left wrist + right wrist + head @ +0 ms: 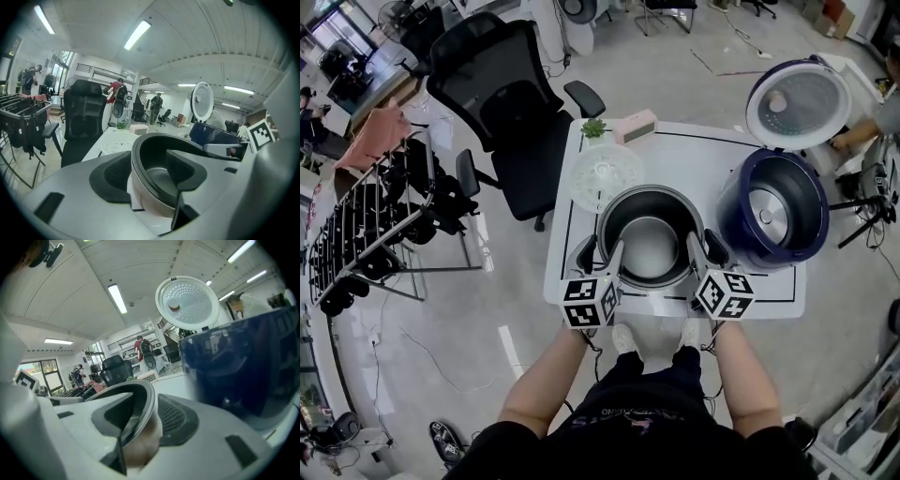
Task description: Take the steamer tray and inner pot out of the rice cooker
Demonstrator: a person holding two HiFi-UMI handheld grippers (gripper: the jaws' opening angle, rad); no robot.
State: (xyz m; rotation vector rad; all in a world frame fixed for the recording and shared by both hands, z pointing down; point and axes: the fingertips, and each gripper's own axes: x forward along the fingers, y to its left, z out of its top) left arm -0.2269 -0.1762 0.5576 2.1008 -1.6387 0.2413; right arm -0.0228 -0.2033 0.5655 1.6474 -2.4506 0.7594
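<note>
The grey metal inner pot (649,248) stands on the white counter (694,155) beside the open navy rice cooker (773,211). The left tool (600,255) and right tool (705,248) are clamped on the left and right of its rim. The pot is judged stiff, smooth and fairly heavy, so it is best held at the rim from both sides, while the white perforated steamer tray (606,174) lying behind it is judged light.

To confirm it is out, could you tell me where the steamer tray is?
In the head view, the steamer tray lies on the table, up-left of the inner pot and just below the small green plant.
</note>
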